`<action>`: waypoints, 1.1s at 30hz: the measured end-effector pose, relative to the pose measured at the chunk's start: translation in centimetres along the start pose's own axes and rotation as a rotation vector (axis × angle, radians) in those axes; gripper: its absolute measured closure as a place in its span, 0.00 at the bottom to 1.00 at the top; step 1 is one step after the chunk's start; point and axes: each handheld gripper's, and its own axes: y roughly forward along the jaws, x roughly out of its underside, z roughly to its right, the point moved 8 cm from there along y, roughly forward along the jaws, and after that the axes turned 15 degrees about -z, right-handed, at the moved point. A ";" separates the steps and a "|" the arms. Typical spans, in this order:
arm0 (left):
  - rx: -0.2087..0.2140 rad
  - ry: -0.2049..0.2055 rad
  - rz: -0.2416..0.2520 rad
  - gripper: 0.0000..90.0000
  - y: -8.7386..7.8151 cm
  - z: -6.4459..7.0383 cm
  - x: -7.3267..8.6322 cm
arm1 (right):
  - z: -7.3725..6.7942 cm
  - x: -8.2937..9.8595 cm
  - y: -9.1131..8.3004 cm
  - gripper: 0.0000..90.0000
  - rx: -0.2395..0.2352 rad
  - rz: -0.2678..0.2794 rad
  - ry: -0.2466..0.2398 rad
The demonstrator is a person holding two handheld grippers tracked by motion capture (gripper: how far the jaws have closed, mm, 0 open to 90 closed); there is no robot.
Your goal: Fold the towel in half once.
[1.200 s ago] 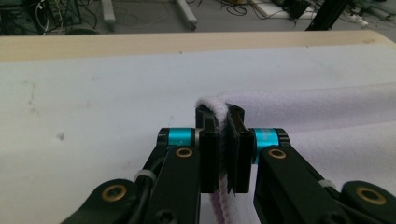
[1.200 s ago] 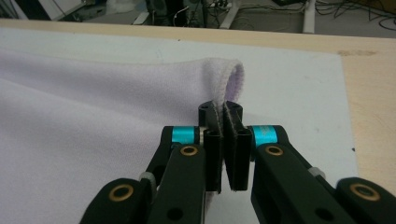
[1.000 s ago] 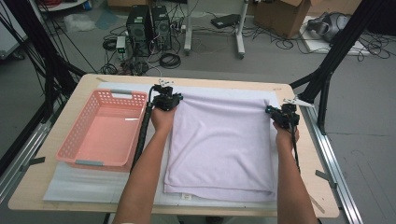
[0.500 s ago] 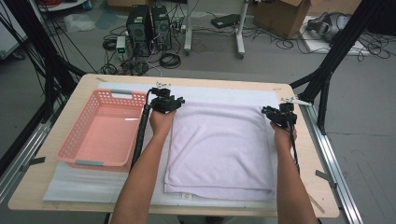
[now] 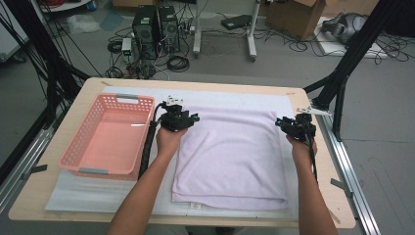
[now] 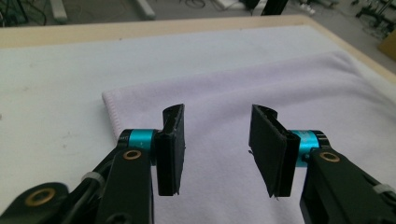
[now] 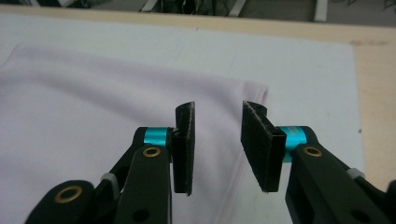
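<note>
Left claw [image 5: 180, 119] sits at the far left corner of the folded towel [image 5: 230, 156], jaws spread apart with nothing between them; in the left gripper view [image 6: 215, 148] they stand just above the cloth, near its corner. Forearm reaches in straight from the near edge of the bench [image 5: 63, 196], hand wrapped over the claw body, cable trailing down beside the arm.

Towel: pale lilac, folded into a thick rectangle, lying flat on a white mat [image 5: 98, 196] in the middle of the bench. Surface smooth, layered edges showing along the near side.

Right claw [image 5: 295, 125] at the far right corner, jaws likewise parted and empty; the right gripper view [image 7: 217, 148] has them over the towel's corner hem, forearm straight.

Pink basket [image 5: 73, 149] stands just left of the towel, close to the left arm. Bare mat beyond the towel's far edge; narrow strip of bench to the right.
</note>
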 end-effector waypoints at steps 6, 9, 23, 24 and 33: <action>0.037 0.005 -0.012 0.63 -0.8 1.2 2.2 | -1.5 1.2 -1.5 0.74 -0.006 -0.002 -0.059; 0.041 0.028 -0.037 0.64 -1.3 1.7 3.7 | -1.8 2.4 -2.1 0.75 -0.011 -0.006 -0.071; 0.065 0.075 -0.067 0.61 -5.4 4.3 11.1 | -3.5 10.7 -5.1 0.77 -0.052 -0.021 -0.066; 0.065 0.073 -0.072 0.60 -5.8 4.4 11.7 | -3.8 11.3 -5.3 0.77 -0.053 -0.027 -0.066; 0.062 0.058 -0.096 0.59 -9.2 4.5 15.9 | -6.0 15.0 -8.0 0.76 -0.043 -0.017 -0.098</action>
